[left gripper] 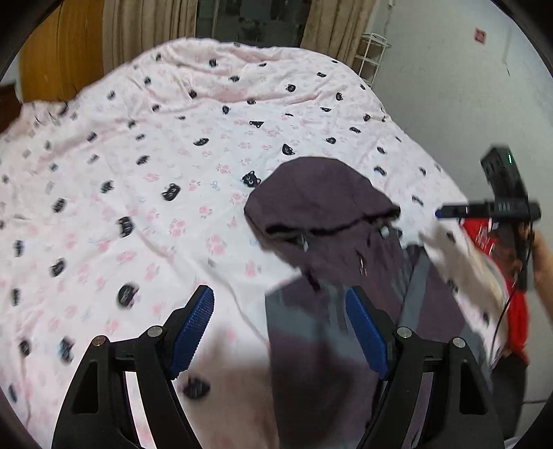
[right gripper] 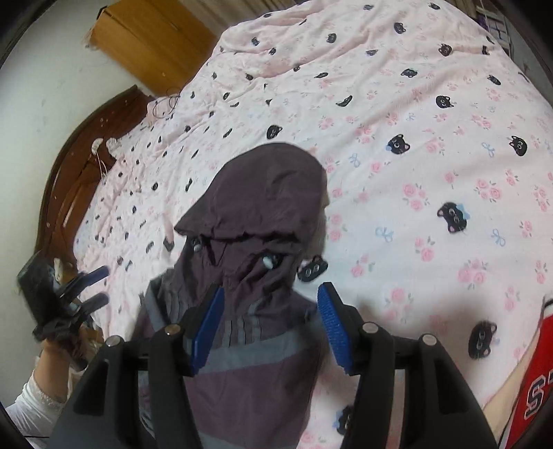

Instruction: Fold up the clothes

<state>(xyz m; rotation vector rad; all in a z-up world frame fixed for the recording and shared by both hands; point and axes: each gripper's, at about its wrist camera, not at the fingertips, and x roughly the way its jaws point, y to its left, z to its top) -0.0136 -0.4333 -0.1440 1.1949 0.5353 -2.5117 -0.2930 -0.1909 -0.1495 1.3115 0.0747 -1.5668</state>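
A dark purple hooded jacket (left gripper: 321, 197) with grey bands lies on the pink cat-print bedsheet (left gripper: 138, 193), its hood pointing away from me. My left gripper (left gripper: 280, 328) is open above the jacket's left side, and nothing is between its blue pads (left gripper: 191, 331). In the right wrist view the jacket (right gripper: 269, 186) fills the centre. My right gripper (right gripper: 271, 328) is open over the jacket's chest just below the hood, holding nothing. Each gripper shows in the other's view: the right gripper (left gripper: 446, 212) at the far right, the left gripper (right gripper: 98, 285) at the left with its fingers apart.
A red garment with white lettering (right gripper: 539, 380) lies at the bed's near right. A dark wooden headboard (right gripper: 69, 193) and a brown box (right gripper: 148, 38) lie to the left. Curtains (left gripper: 148, 27) and a white rack (left gripper: 371, 55) stand beyond the bed. The sheet (right gripper: 432, 138) stretches far and right.
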